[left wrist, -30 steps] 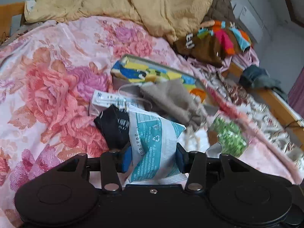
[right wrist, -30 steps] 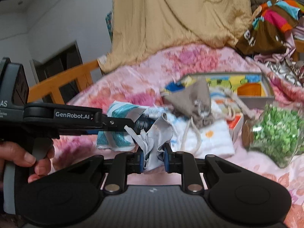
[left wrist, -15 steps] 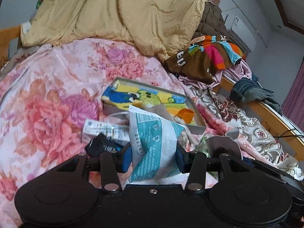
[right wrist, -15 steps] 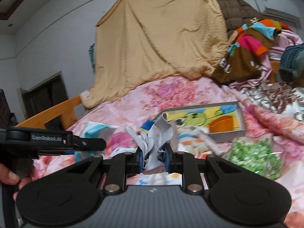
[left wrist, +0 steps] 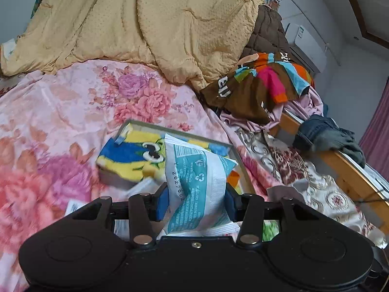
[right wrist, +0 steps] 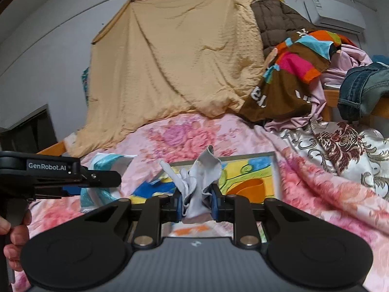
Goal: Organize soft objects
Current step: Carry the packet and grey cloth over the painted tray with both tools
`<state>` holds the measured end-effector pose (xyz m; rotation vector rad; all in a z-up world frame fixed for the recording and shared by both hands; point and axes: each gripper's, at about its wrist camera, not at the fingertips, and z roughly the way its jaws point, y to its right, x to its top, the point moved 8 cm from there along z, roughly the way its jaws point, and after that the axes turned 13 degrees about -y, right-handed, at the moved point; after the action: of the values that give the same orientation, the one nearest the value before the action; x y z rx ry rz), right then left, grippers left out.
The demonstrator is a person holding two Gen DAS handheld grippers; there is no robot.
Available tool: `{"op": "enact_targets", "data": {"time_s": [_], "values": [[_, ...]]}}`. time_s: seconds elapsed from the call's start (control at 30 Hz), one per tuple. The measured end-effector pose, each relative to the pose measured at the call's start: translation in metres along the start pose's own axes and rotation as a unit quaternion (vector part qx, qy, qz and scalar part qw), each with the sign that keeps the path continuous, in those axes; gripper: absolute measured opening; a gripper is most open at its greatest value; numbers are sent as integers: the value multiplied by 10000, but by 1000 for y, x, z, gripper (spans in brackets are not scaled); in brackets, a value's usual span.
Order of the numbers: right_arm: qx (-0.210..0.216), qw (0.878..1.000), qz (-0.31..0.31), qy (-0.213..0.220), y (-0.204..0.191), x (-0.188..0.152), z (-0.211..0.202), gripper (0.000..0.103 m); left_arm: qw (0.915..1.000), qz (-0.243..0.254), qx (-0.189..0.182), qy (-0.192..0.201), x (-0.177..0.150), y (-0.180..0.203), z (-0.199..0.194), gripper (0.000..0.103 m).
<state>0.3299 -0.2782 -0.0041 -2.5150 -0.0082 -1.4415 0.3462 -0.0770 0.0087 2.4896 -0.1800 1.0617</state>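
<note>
My left gripper [left wrist: 195, 204] is shut on a teal and white soft packet [left wrist: 194, 185] and holds it above the bed. My right gripper [right wrist: 195, 205] is shut on a crumpled grey cloth [right wrist: 198, 182], also lifted. Beyond both lies a shallow grey tray [left wrist: 175, 131] with a yellow and blue cartoon picture inside; it also shows in the right wrist view [right wrist: 276, 170]. The left gripper and its packet [right wrist: 104, 163] appear at the left of the right wrist view.
The bed has a pink floral cover [left wrist: 60, 112]. A tan quilt [left wrist: 145, 24] is heaped at the back. A striped brown garment [left wrist: 262, 85] and jeans [left wrist: 328, 136] lie at the right by the wooden bed rail [left wrist: 352, 172].
Both grippers have risen and tilted up with their loads. The pile of small items on the bed has dropped out of view below them.
</note>
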Motion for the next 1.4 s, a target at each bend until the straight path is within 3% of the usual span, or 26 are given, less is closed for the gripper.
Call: {"op": "enact_targets", "data": {"time_s": [0.23, 0.4, 0.8, 1.3, 1.4], "values": [[-195, 9994, 277, -56, 41, 30, 56, 27, 9999, 41, 120, -8, 42, 4, 52, 48], [-67, 9976, 643, -233, 68, 34, 83, 28, 9995, -60, 250, -160, 65, 2, 100, 48], [-11, 9883, 1230, -904, 106, 24, 136, 28, 9972, -291, 300, -620, 78, 10, 199, 48], [-64, 9799, 1317, -1499, 105, 10, 151, 36, 9930, -271, 587, -990, 72, 10, 243, 48], [-60, 9794, 1367, -1488, 106, 11, 151, 45, 9928, -307, 584, -1000, 71, 9, 243, 48]]}}
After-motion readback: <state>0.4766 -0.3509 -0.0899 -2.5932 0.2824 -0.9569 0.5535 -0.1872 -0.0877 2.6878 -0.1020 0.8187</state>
